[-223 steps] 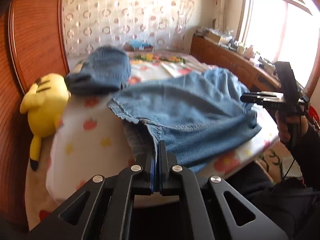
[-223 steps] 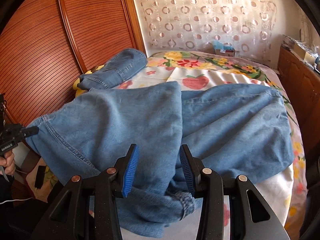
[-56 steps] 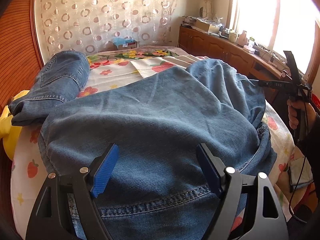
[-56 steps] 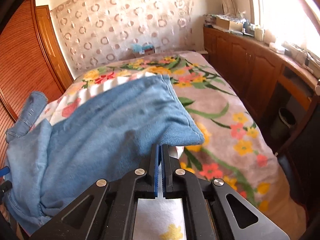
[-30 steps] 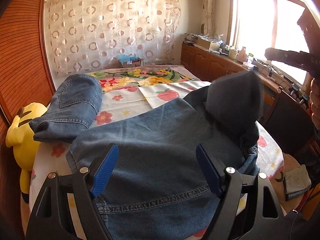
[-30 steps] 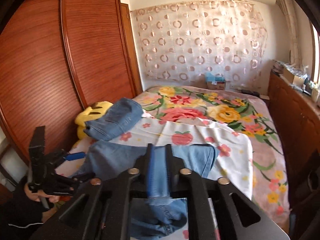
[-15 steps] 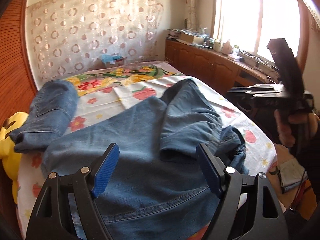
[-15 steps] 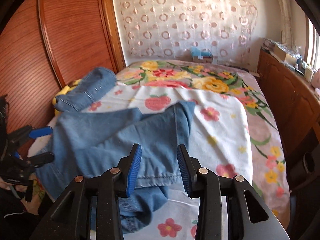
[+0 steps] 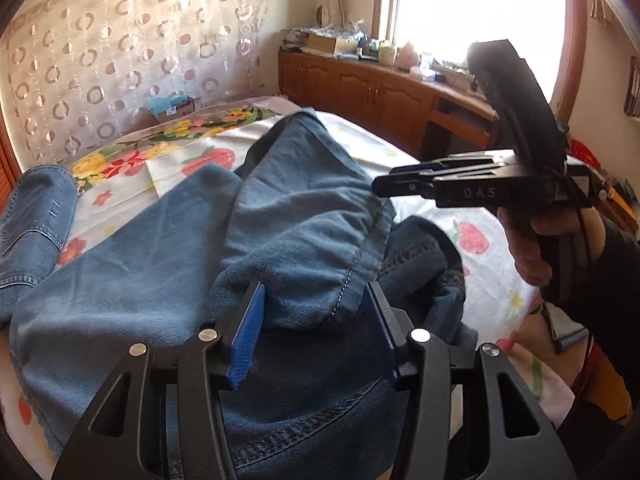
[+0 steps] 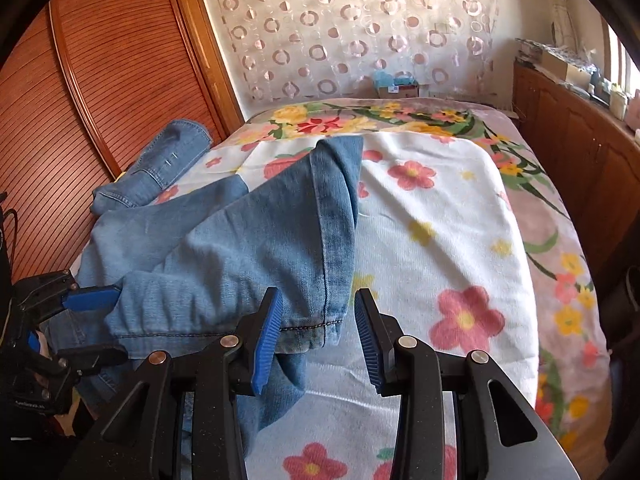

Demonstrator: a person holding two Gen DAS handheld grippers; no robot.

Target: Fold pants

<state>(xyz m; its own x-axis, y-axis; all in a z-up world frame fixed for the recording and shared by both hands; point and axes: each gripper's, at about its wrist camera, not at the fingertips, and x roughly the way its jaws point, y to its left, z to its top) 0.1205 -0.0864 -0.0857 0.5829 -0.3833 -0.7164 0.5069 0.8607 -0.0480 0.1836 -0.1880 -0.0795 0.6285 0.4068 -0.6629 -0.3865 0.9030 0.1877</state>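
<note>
On the flower-print bedspread [image 10: 448, 216] the jeans [image 9: 168, 280] lie half folded, legs thrown back over the seat, so the left gripper [image 9: 316, 320], its jaws just narrowed but gripping nothing, and the released right gripper [image 10: 318, 328] should pinch the hem corners squarely and pull them level.

Two pairs of jeans: one spread out [image 9: 132, 280], one folded [image 9: 32, 216]; two tools [image 9: 316, 336] [image 10: 318, 332].
</note>
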